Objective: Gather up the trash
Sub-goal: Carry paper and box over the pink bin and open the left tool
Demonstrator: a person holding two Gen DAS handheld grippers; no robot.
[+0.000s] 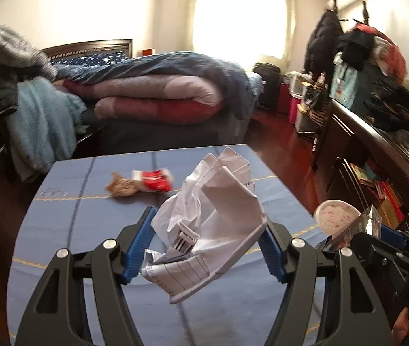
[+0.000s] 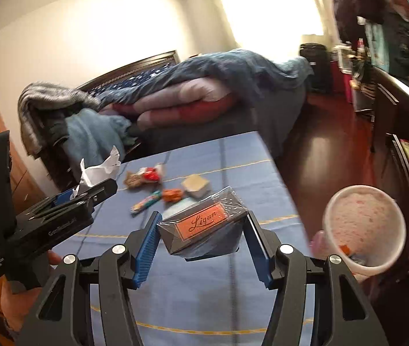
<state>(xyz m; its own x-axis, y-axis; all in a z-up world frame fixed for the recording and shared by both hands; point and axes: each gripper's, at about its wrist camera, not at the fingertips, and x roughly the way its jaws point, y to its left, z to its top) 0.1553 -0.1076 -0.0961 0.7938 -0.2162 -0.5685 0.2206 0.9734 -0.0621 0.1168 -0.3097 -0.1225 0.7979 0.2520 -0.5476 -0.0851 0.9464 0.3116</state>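
My left gripper (image 1: 208, 235) is shut on a crumpled white paper (image 1: 216, 213) and holds it above the blue table (image 1: 74, 230). It also shows at the left of the right wrist view (image 2: 89, 193) with the paper (image 2: 97, 170). My right gripper (image 2: 201, 230) is shut on a dark cellophane-wrapped packet with an orange label (image 2: 201, 226); it shows at the right of the left wrist view (image 1: 377, 230). On the table lie a red and brown wrapper (image 1: 143, 184), a colourful wrapper (image 2: 146, 203), an orange scrap (image 2: 172, 194) and a small tan tub (image 2: 195, 186).
A white bin with a pink-speckled liner (image 2: 363, 227) stands off the table's right edge, also visible in the left wrist view (image 1: 337, 216). A bed with piled quilts (image 1: 161, 92) lies beyond the table. A dark cabinet with clothes (image 1: 377, 132) lines the right wall.
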